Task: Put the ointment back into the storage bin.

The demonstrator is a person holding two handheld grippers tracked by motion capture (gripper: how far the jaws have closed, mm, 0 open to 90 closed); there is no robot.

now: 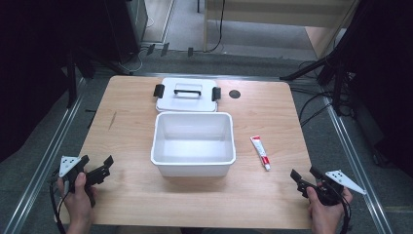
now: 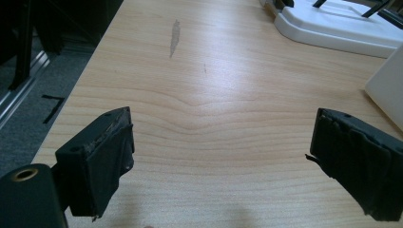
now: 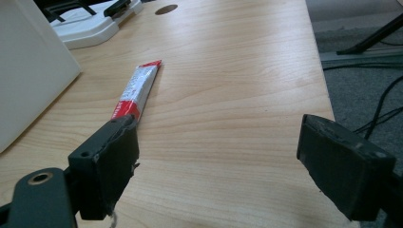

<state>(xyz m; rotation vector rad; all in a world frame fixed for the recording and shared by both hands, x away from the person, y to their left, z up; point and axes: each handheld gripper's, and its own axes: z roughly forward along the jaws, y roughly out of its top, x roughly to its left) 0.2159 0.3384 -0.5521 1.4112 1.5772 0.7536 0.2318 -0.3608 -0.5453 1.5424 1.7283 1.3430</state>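
Observation:
An empty white plastic box (image 1: 193,143) stands in the middle of the wooden table (image 1: 131,126). Its white lid (image 1: 187,94), with a black handle and two black clips, lies flat just behind it. A red and white tube (image 1: 260,152) lies on the table to the right of the box, also seen as the tube (image 3: 138,88) ahead of the right jaws. My left gripper (image 1: 95,166) rests at the near left, open and empty. My right gripper (image 1: 305,175) sits at the near right, open and empty, a short way from the tube's near end.
A round dark hole (image 1: 234,94) marks the table near the back right. Metal rails run along both sides of the table, and black stands and cables (image 1: 336,83) stand on the floor to the right. Bare wood (image 2: 209,114) lies before the left jaws.

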